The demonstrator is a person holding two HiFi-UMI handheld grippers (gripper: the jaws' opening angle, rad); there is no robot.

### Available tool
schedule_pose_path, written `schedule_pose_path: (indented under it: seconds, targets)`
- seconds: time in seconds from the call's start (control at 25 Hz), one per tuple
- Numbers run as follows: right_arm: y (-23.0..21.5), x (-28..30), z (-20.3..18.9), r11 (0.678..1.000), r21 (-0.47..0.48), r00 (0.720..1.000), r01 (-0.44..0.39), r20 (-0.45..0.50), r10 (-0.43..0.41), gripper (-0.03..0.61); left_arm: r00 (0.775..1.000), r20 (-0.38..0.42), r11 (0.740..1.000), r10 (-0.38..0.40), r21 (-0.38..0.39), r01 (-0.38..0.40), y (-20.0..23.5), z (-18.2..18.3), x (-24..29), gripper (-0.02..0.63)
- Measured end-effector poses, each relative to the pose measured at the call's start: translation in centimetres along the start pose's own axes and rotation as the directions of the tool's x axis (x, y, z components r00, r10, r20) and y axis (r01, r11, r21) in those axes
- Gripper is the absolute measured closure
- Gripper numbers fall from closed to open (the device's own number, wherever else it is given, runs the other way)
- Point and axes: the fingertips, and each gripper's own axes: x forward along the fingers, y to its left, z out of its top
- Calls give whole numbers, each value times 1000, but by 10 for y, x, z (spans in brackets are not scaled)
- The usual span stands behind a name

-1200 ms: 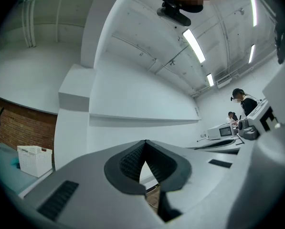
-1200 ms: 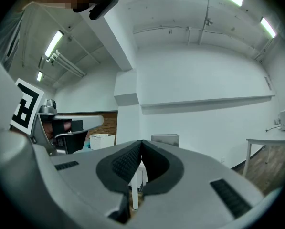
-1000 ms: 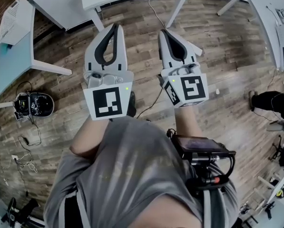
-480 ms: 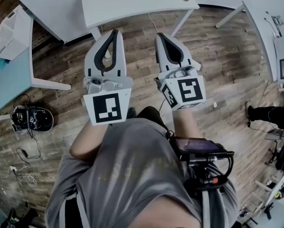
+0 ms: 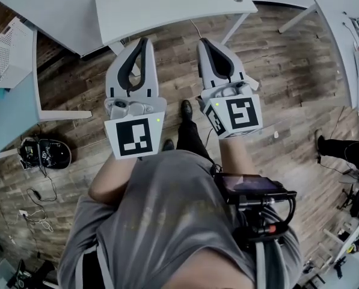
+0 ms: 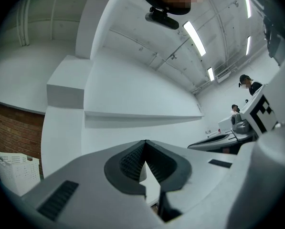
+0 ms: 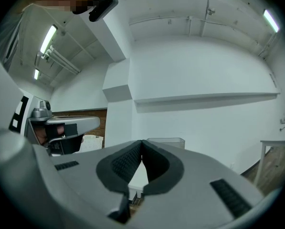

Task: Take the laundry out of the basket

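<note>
Head view: a person in a grey shirt stands over a brown wood-plank floor [image 5: 275, 71]. They hold the left gripper [image 5: 144, 40] and the right gripper [image 5: 203, 41] out in front, side by side. Both are white plastic with a black-and-white marker cube at the rear.
Change: against a second ago, the white rectangular desk [image 5: 167, 8] along the top edge has slid down and fills more of the frame. A dark shoe [image 5: 186, 108] now shows between the two grippers. The grippers have kept the same pose in front of the body.
Meaning for the task: the person looks to be walking toward the desks, so I judge this to be approach only, with nothing lifted out yet.
Left gripper: the jaws are fully together, the dark ribbed pads meet at the tip, and nothing is between them.
Right gripper: likewise closed, pads meeting and holding nothing.
Basket: a white perforated plastic basket [image 5: 8, 53] stands at the upper left of the frame, by the far end of a pale blue desk [image 5: 5, 119]. I cannot tell whether it rests on that desk or just beside it.
Laundry: none is visible in any view, and the basket's inside is not shown.
Basket against grippers: it is well apart from both, up and to the left of the left gripper's tip. It appears low at the left edge of the left gripper view. Neither gripper points at it, so I judge both must swing left and open before any grasp.
</note>
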Motion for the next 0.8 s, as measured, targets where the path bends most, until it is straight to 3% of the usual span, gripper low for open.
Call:
schedule_pose_path:
  seconds: [0.4, 0.8]
  targets:
    - [-90, 70, -17, 998, 36, 998, -56, -22, 57, 571, 998, -41, 999, 39, 0, -39, -18, -23, 112, 606]
    - [-157, 134, 6, 992, 5, 991, -126, 41, 126, 571, 992, -6, 991, 127, 42, -127, -12, -16, 187, 606]
